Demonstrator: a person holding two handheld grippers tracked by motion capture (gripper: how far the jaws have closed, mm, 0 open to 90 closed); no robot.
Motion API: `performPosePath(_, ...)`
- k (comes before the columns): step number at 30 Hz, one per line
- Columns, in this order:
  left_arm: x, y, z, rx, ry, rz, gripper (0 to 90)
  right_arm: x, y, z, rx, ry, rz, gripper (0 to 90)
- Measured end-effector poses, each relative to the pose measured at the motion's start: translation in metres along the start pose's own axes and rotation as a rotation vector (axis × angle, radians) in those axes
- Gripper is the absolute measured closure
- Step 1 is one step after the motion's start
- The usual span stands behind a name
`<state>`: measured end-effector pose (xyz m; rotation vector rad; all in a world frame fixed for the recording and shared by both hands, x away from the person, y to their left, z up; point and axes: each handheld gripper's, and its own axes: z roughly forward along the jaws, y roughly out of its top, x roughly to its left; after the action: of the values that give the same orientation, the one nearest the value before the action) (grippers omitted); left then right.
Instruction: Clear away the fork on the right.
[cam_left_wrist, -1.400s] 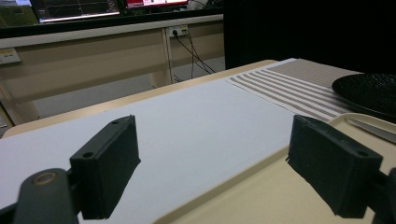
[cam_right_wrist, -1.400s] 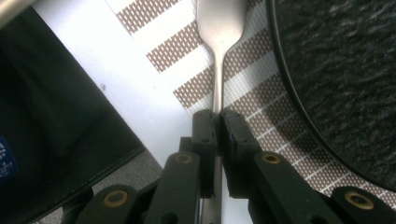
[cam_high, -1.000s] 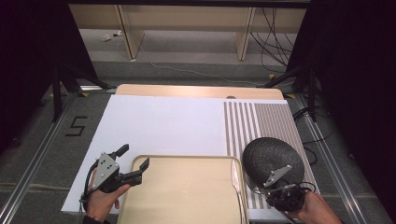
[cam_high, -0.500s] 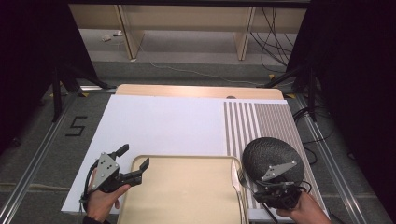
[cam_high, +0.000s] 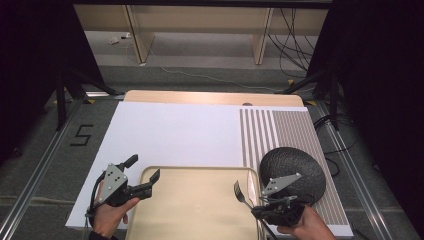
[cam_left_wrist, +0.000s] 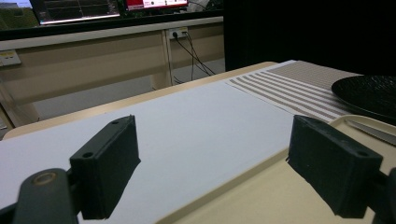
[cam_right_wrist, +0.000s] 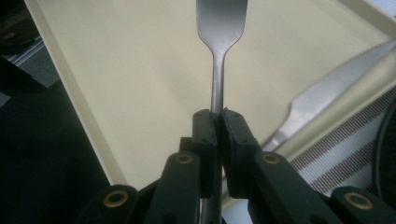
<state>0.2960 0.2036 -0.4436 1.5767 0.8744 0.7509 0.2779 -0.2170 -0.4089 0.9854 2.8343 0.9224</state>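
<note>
My right gripper (cam_high: 256, 209) is shut on the handle of a metal fork (cam_high: 240, 192), whose tines point left over the right end of a beige tray (cam_high: 200, 210). In the right gripper view the jaws pinch the fork (cam_right_wrist: 219, 56) above the tray (cam_right_wrist: 140, 70), with my right gripper (cam_right_wrist: 217, 122) closed tight. A knife (cam_right_wrist: 327, 93) lies along the tray's rim. My left gripper (cam_high: 142, 168) is open at the tray's far left corner. One jaw is over the white mat and one over the tray (cam_left_wrist: 261, 196), with nothing between them at my left gripper (cam_left_wrist: 219, 158).
A black plate (cam_high: 295, 167) rests on the striped mat (cam_high: 280, 130) right of the tray, just behind my right hand. A white mat (cam_high: 175, 135) covers the table's left and middle. The knife (cam_left_wrist: 373, 132) and plate (cam_left_wrist: 369, 91) lie ahead of the left gripper.
My right gripper has moved left from over the black plate to the tray's right end, with the fork in it. The left gripper has stayed put and open.
</note>
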Motion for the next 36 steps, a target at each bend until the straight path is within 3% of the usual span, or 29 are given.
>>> performPosePath(4, 0.0, 0.0, 0.0, 0.001, 0.001, 0.0, 16.0, 0.005, 0.005, 0.005, 0.007, 0.019, 0.007, 85.1)
performPosePath(11, 0.0, 0.0, 0.0, 0.002, 0.001, 0.0, 16.0, 0.012, 0.013, 0.011, -0.033, 0.024, -0.007, 85.1)
performPosePath(20, 0.0, 0.0, 0.0, -0.001, 0.002, 0.0, 16.0, 0.02, 0.024, 0.028, 0.013, 0.036, -0.014, 85.0)
performPosePath(36, 0.0, 0.001, -0.001, -0.003, -0.001, 0.003, 16.0, 0.024, 0.035, 0.054, 0.133, 0.01, 0.05, 85.0)
